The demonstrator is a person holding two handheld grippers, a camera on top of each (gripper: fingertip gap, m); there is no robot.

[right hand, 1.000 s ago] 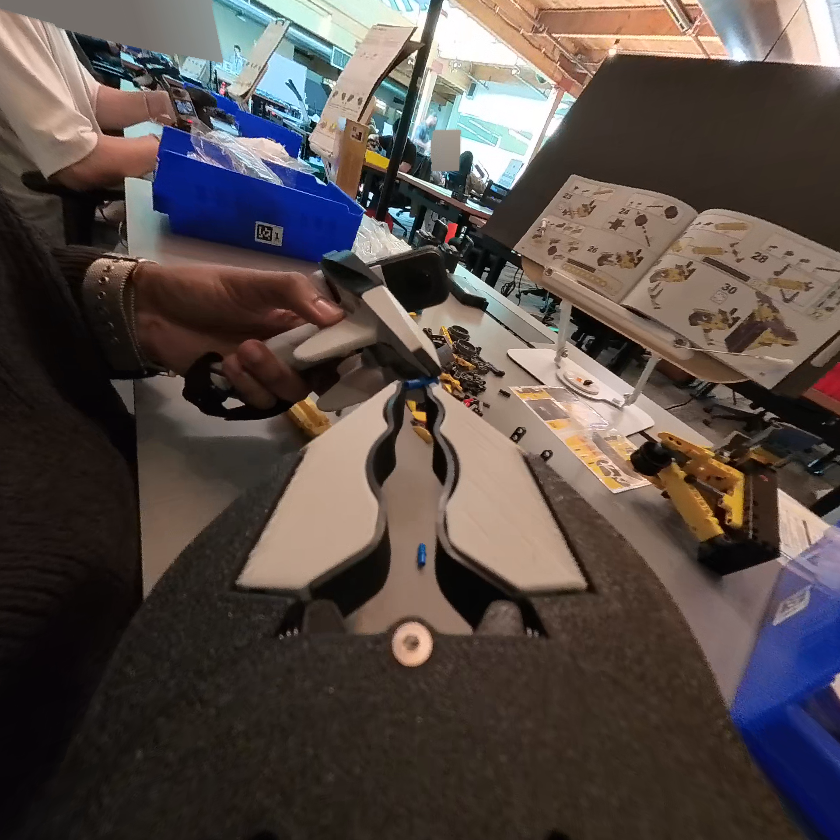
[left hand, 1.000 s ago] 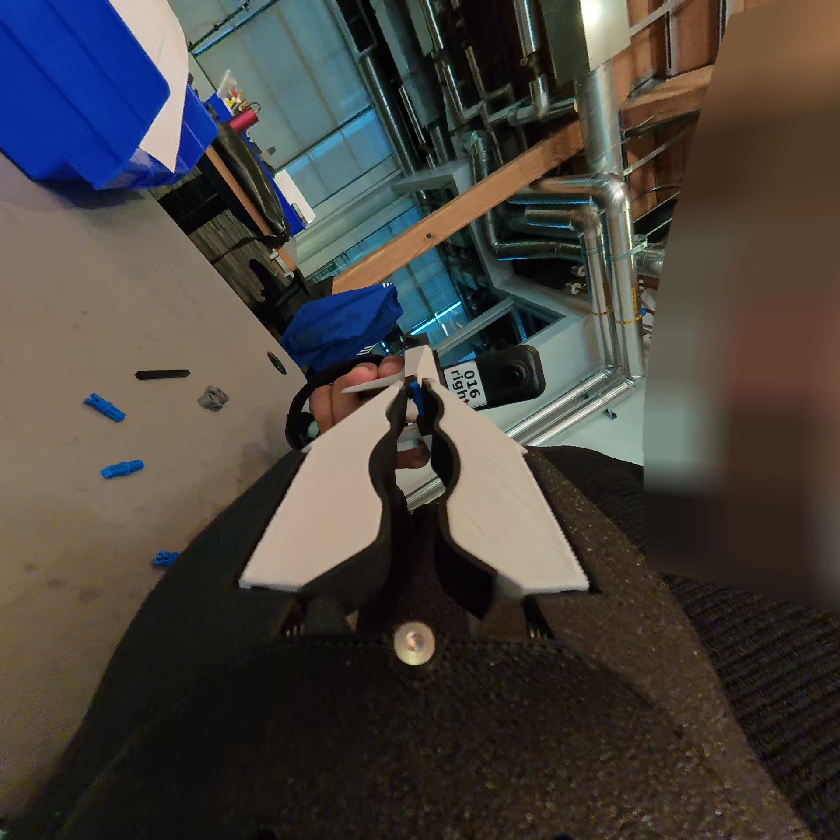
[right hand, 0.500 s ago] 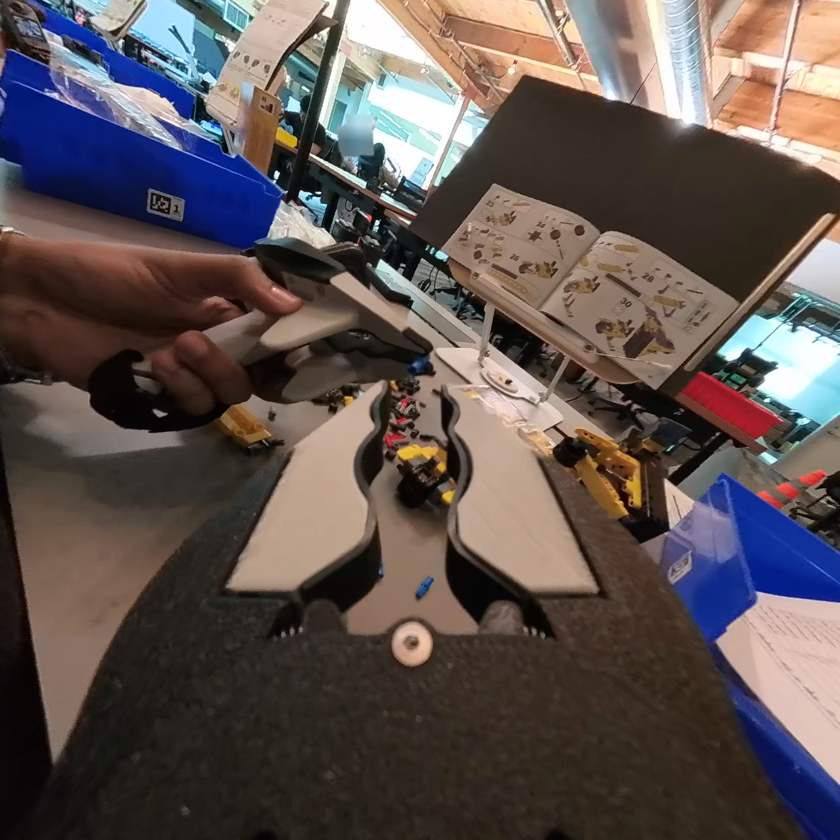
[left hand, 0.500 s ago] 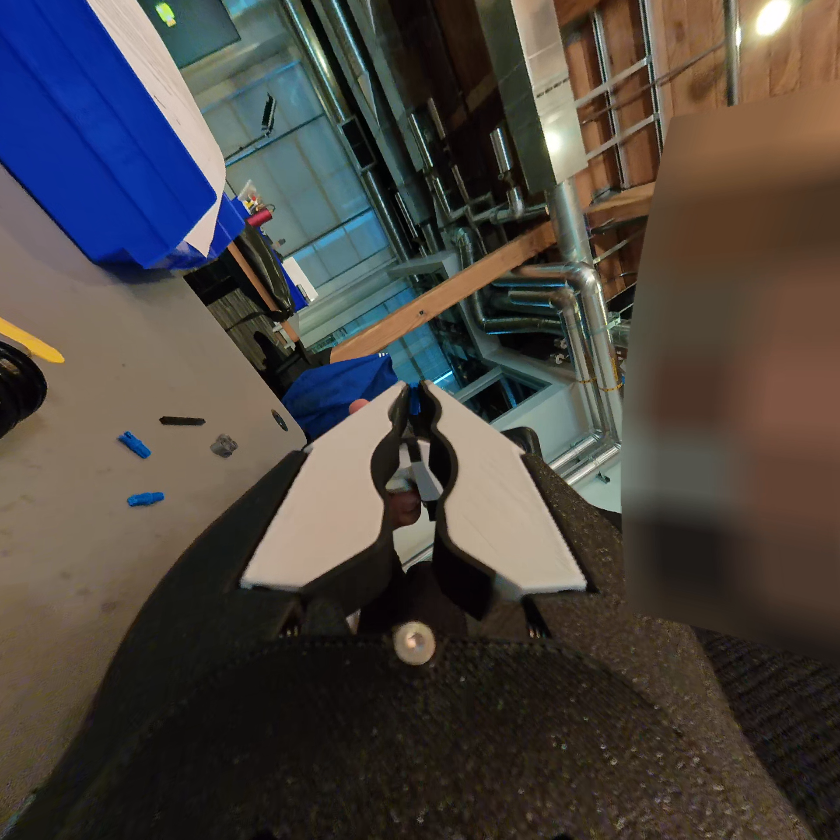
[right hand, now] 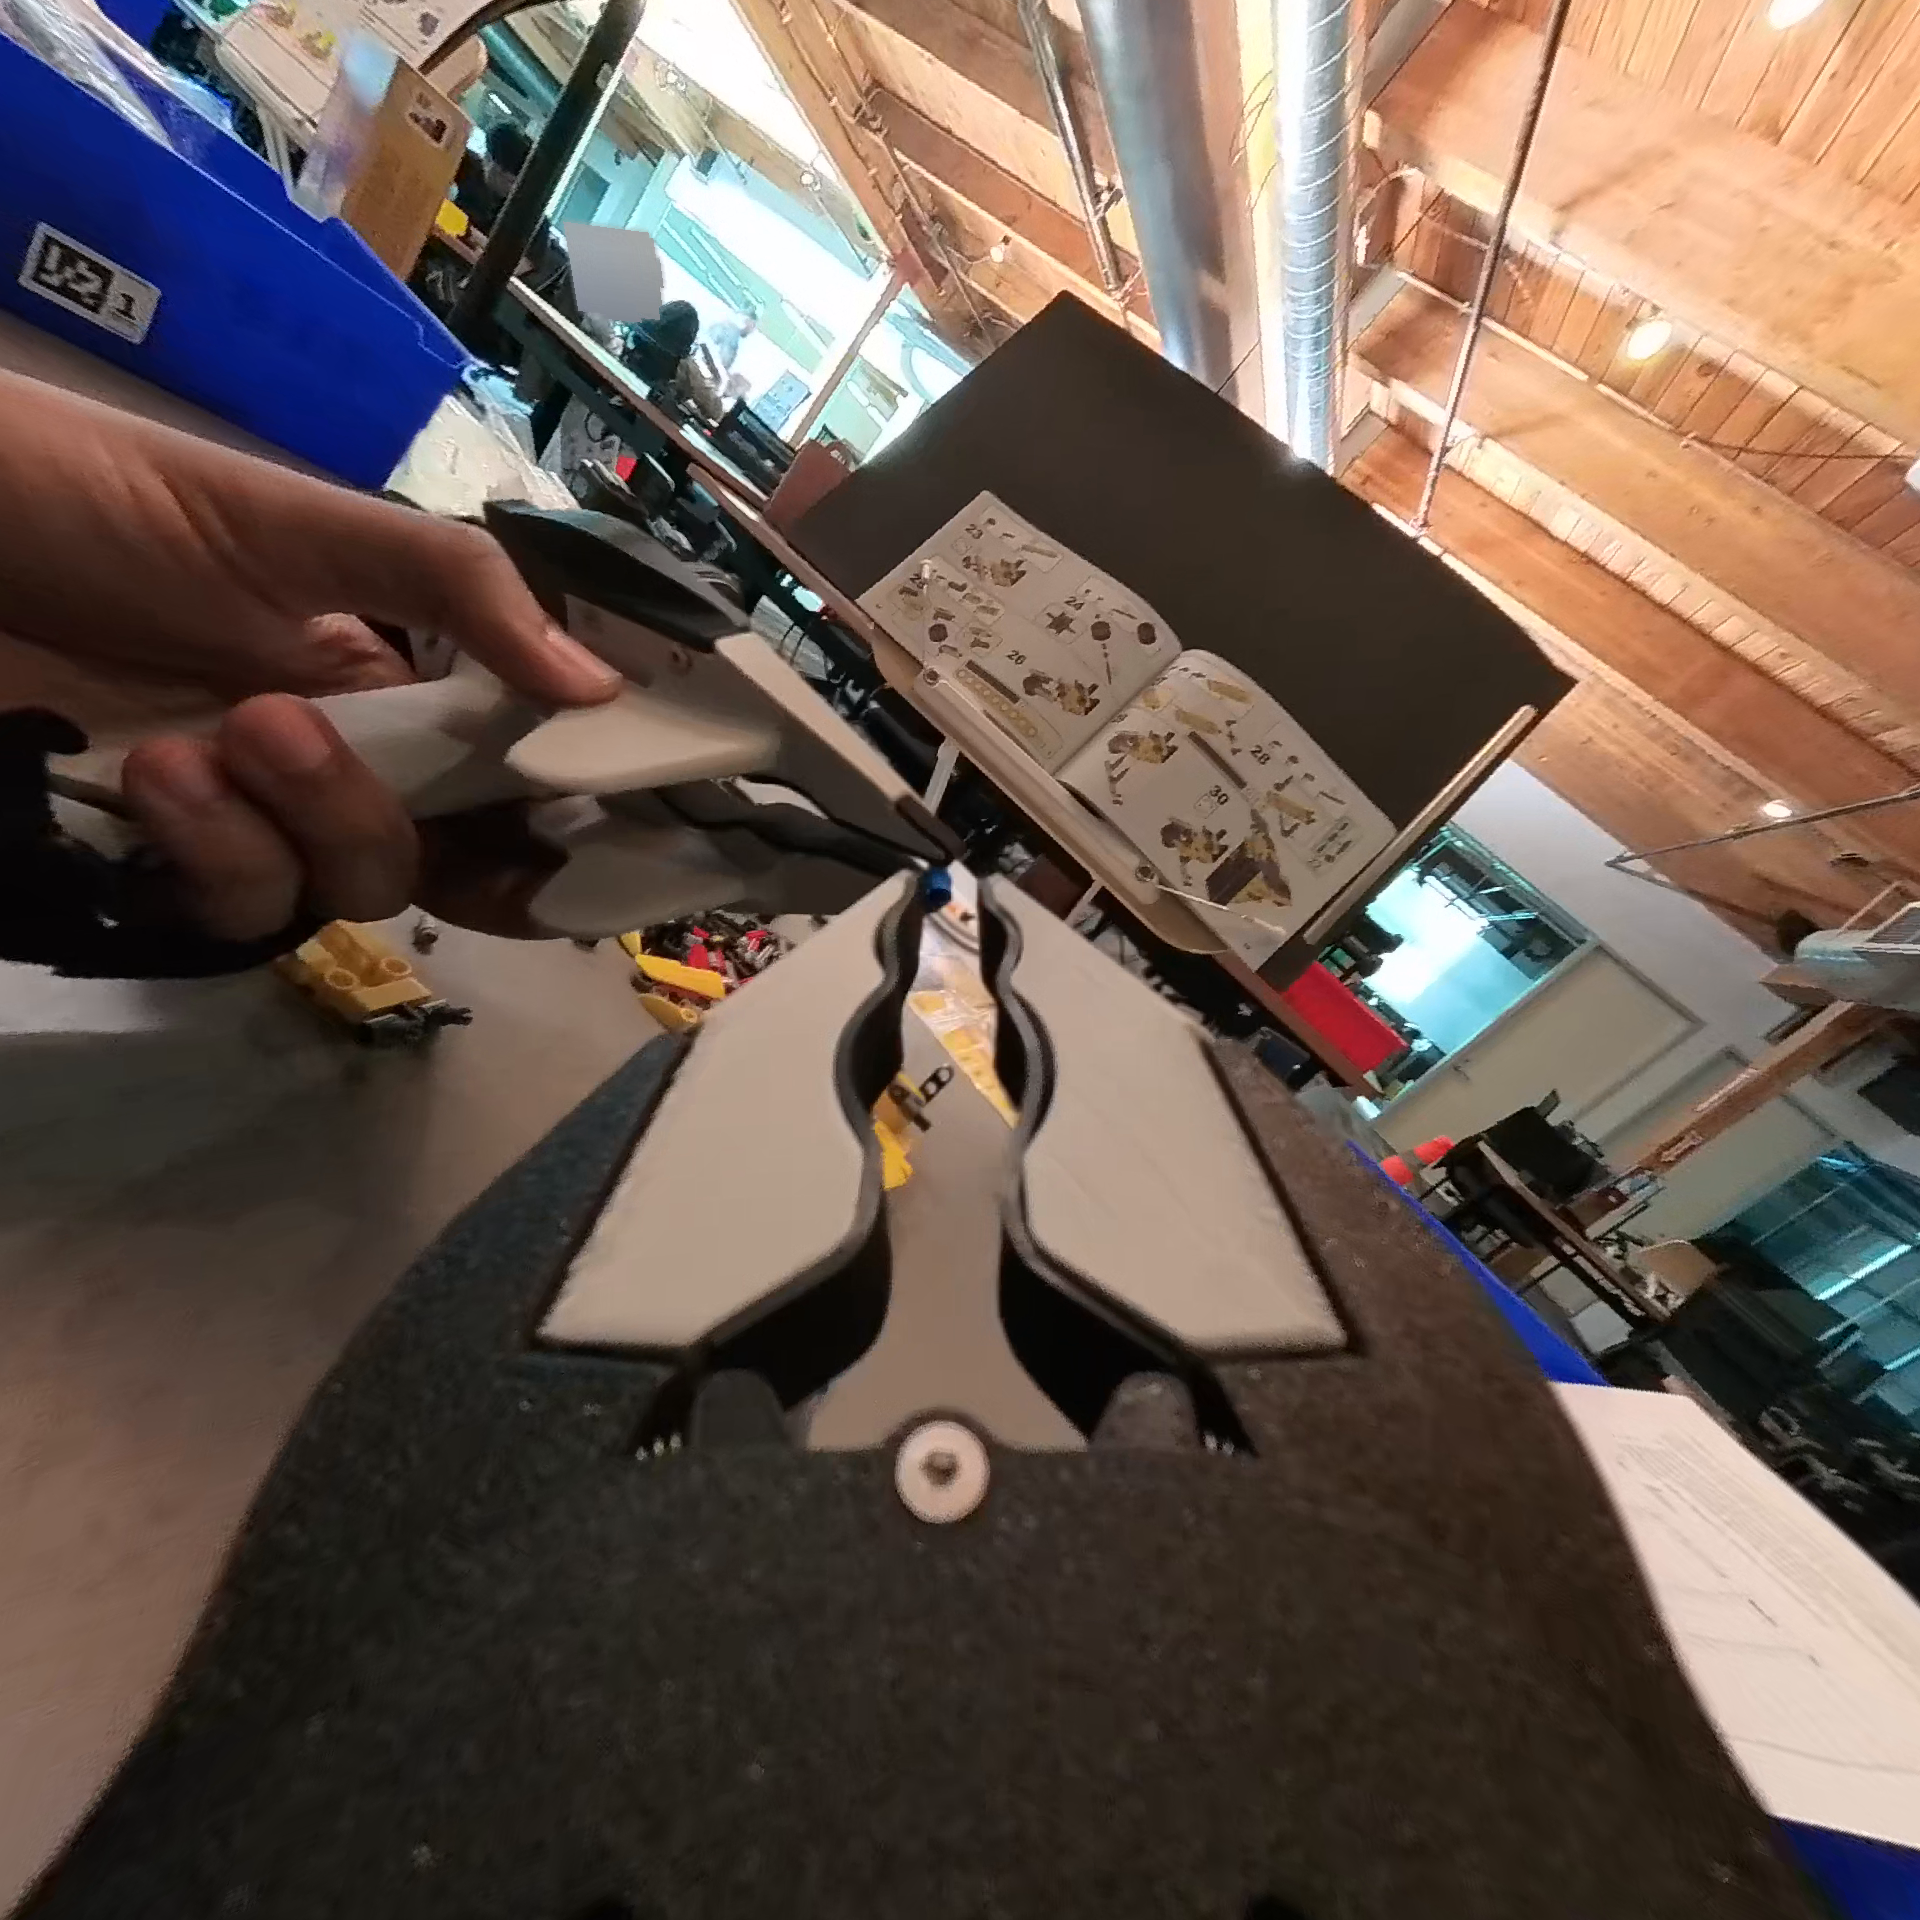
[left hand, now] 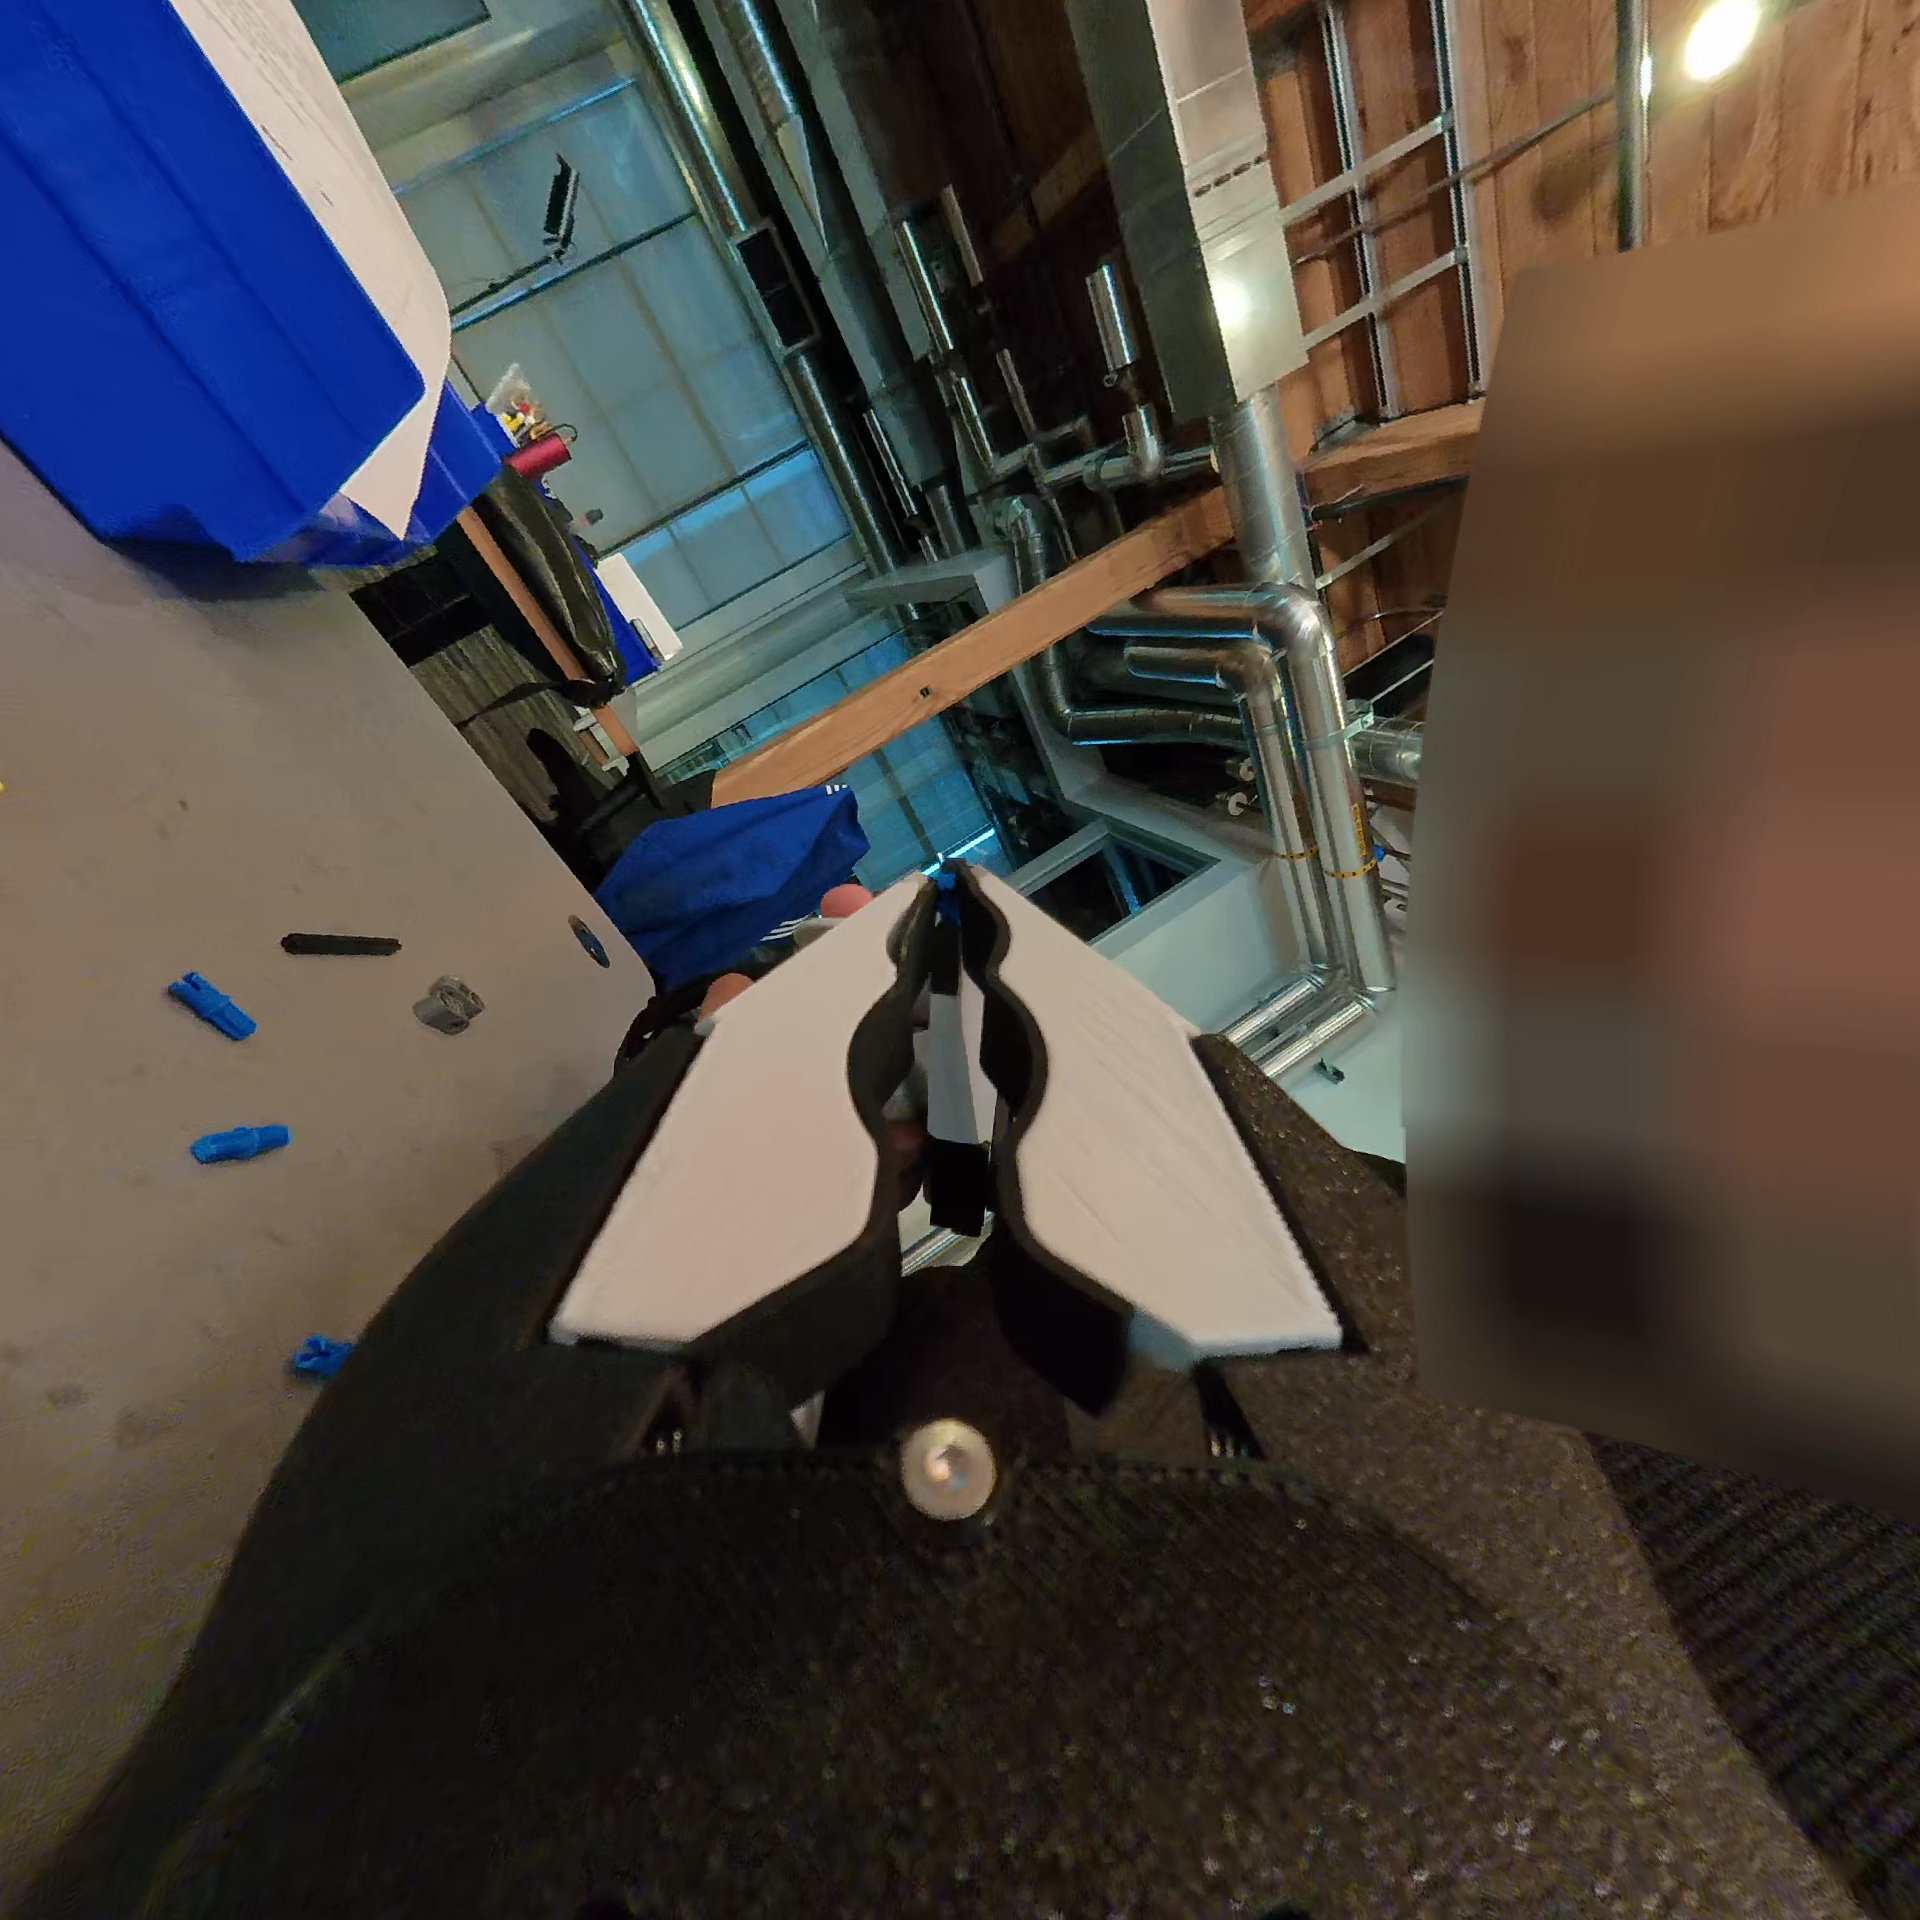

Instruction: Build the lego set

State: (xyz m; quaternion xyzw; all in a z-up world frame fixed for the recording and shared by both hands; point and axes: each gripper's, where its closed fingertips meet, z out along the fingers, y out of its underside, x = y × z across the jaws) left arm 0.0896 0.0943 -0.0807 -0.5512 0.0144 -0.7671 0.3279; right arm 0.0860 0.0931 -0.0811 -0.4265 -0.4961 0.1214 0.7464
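My left gripper (left hand: 948, 885) is shut on a small blue pin (left hand: 945, 881) pinched at its very tips, held in the air off the table edge. In the right wrist view the left gripper (right hand: 930, 854) comes in from the left in a person's hand (right hand: 260, 665), with the blue pin (right hand: 935, 885) sticking down from its tips. My right gripper (right hand: 948, 885) is open by a narrow gap. Its tips sit just under the pin, which is close to its left fingertip (right hand: 906, 902). Part of the right gripper shows through the left gripper's gap.
Blue pins (left hand: 213, 1006) (left hand: 239, 1143), a black axle (left hand: 341, 943) and a grey connector (left hand: 449, 1004) lie on the grey table (left hand: 156, 831). A blue bin (right hand: 239, 291), an open booklet on a stand (right hand: 1122, 707), a brick pile (right hand: 717, 940) and a yellow piece (right hand: 358, 977) stand ahead. Both grippers' tips are roughly 15 cm from the yellow piece (right hand: 358, 977).
My right gripper's jaws opened from around the blue pin and its view tilted upward. My left gripper stays shut on the pin and now meets the right tips from the left.
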